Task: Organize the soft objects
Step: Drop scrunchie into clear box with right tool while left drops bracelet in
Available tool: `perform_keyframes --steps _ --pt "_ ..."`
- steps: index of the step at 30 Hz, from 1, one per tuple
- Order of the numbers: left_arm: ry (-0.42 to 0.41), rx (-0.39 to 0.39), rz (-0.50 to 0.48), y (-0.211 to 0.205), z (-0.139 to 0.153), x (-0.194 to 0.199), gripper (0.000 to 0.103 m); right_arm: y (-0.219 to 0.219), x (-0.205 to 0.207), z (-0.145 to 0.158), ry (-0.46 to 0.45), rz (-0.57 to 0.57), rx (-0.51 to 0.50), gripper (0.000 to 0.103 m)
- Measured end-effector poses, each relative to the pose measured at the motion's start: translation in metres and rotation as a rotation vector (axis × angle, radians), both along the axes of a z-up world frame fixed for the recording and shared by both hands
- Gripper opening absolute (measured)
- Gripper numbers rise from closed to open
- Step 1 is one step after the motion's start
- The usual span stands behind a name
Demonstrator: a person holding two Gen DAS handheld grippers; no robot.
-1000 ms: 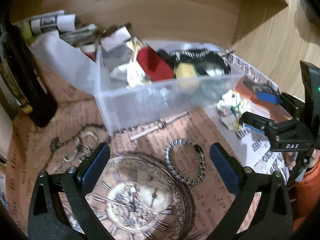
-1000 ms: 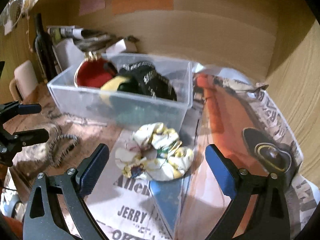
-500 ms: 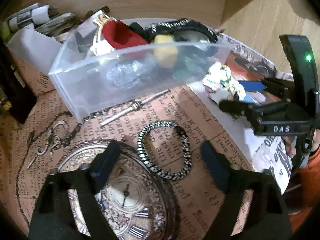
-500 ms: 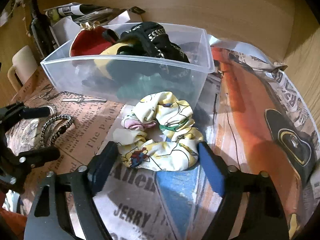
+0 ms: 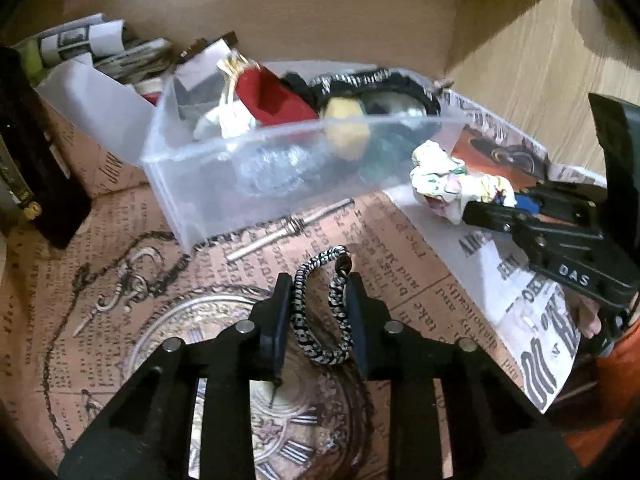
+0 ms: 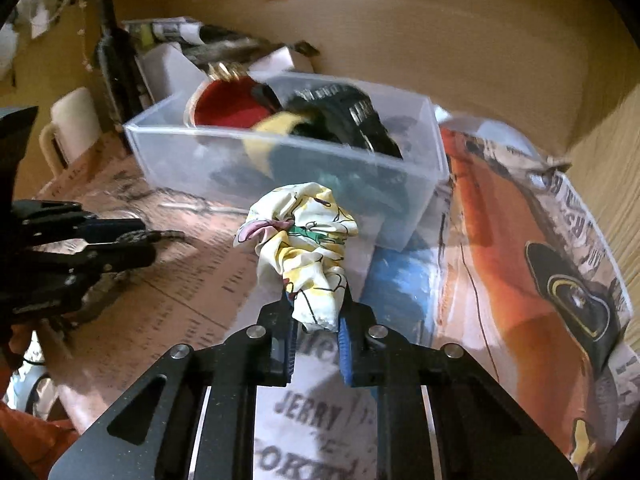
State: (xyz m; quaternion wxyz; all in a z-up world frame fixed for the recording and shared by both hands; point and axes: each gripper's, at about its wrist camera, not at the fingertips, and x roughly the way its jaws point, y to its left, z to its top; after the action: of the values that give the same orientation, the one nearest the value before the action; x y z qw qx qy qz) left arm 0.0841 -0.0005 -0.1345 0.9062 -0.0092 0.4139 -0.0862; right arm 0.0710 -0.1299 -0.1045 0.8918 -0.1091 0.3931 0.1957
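Note:
My left gripper (image 5: pixel 319 292) is shut on a black-and-white braided hair tie (image 5: pixel 320 312), squeezed into a narrow loop just above the printed table cover. My right gripper (image 6: pixel 316 312) is shut on a cream floral scrunchie (image 6: pixel 304 240) and holds it up in front of the clear plastic bin (image 6: pixel 424 184). The bin (image 5: pixel 168 176) holds red, yellow and black soft items. The scrunchie (image 5: pixel 448 180) and the right gripper also show in the left wrist view. The left gripper with the tie (image 6: pixel 132 236) shows in the right wrist view.
A dark bottle (image 5: pixel 36 184) stands left of the bin, with white paper and rolled papers (image 5: pixel 88 40) behind. A cream mug (image 6: pixel 72 128) sits at the left. Wooden walls (image 5: pixel 520 60) close in the back and right side. Printed posters (image 6: pixel 520 240) cover the table.
Both grippers have closed: the left on the braided hair tie, the right on the floral scrunchie, which is now lifted off the table.

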Motion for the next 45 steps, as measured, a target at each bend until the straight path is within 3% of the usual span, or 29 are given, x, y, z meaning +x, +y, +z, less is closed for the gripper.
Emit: perform_keyframes --steps 20,26,39,42,44,45 --pt "-0.321 0.015 0.127 0.031 0.098 -0.005 0.026 0.02 0.001 0.086 -0.25 0.038 0.164 0.015" --pt "-0.297 0.009 0.174 0.047 0.094 0.024 0.026 0.033 0.019 0.086 -0.26 0.036 0.176 0.015" --pt "-0.153 -0.059 0.176 0.056 0.053 0.077 0.026 0.059 0.068 0.042 -0.134 0.029 0.156 0.016" --pt "-0.145 -0.038 0.166 0.052 0.047 0.08 0.036 0.062 0.072 0.033 -0.108 0.032 0.137 0.017" --pt "-0.145 -0.033 0.165 0.05 0.046 0.081 0.049 0.064 0.074 0.029 -0.094 0.036 0.123 0.025" --pt "-0.147 -0.032 0.164 0.049 0.045 0.081 0.051 0.064 0.074 0.027 -0.09 0.036 0.116 0.034"
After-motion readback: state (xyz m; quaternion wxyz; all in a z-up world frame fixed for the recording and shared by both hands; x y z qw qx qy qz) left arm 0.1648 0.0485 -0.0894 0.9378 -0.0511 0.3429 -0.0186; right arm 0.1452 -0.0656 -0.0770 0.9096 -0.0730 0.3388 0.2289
